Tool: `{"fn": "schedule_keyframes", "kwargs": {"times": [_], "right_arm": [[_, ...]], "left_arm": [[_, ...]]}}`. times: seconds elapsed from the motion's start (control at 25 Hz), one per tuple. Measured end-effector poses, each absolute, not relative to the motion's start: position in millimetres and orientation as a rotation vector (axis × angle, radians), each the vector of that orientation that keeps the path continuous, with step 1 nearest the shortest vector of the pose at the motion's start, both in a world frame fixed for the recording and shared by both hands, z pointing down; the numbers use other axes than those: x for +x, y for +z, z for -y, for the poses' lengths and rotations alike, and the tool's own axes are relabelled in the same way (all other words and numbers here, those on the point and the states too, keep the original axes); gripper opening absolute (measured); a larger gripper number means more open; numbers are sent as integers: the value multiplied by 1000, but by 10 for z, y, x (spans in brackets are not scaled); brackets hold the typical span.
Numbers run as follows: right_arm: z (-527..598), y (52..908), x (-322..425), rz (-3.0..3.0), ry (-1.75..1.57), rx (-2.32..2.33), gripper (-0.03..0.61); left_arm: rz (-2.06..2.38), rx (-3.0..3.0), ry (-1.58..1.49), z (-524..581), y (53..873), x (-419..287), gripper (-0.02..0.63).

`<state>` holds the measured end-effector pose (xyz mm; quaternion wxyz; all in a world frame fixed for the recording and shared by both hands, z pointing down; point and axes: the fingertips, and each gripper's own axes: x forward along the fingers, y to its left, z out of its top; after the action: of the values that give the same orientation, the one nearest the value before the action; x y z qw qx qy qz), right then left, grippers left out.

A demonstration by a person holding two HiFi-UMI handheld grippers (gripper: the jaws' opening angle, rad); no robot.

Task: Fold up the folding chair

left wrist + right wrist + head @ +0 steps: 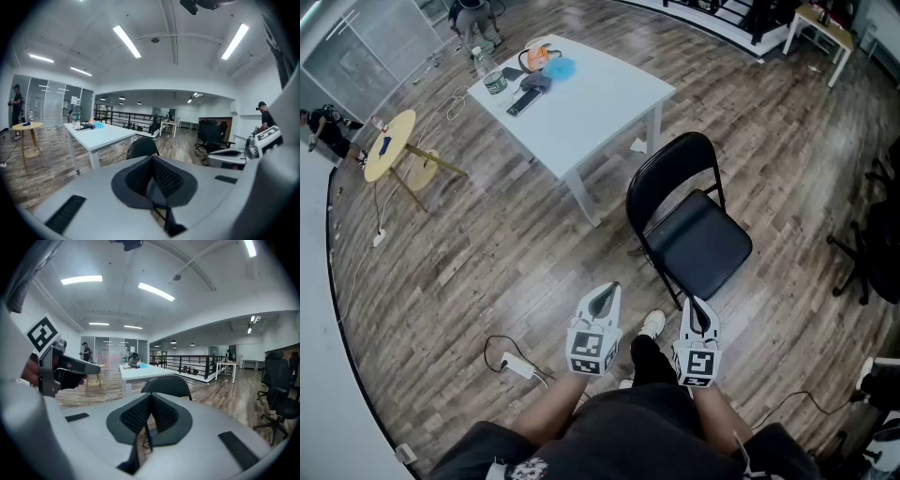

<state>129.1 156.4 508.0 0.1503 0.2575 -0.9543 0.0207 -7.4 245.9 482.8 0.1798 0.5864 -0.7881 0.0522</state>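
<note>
Ahead of your right gripper point(697, 305), the folding chair point(703, 244) shows a smooth black frame and matt seat pad; the floor point(487, 272) is wood-grained, the table point(591, 94) smooth white.

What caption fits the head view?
Shut left gripper and shut right gripper face the open folding chair beside a white table.

Open-plan office or lab hall. Wood-plank floor point(487, 262); white tabletop point(591, 94); glass partition walls point(56, 103); ceiling strip lights point(127, 41); black railing point(187, 365) across the back; swivel office chairs point(276, 380); power strip point(517, 367) with cable on the floor.
</note>
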Motion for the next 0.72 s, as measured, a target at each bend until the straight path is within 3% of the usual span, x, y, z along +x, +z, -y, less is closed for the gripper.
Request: {"fn": "schedule_keyframes", "kwargs": {"times": [0.72], "right_arm": [[118, 5177, 843, 2645, 139, 986, 14]], "left_arm": [[2086, 1769, 312, -616, 4927, -1081, 3]]}}
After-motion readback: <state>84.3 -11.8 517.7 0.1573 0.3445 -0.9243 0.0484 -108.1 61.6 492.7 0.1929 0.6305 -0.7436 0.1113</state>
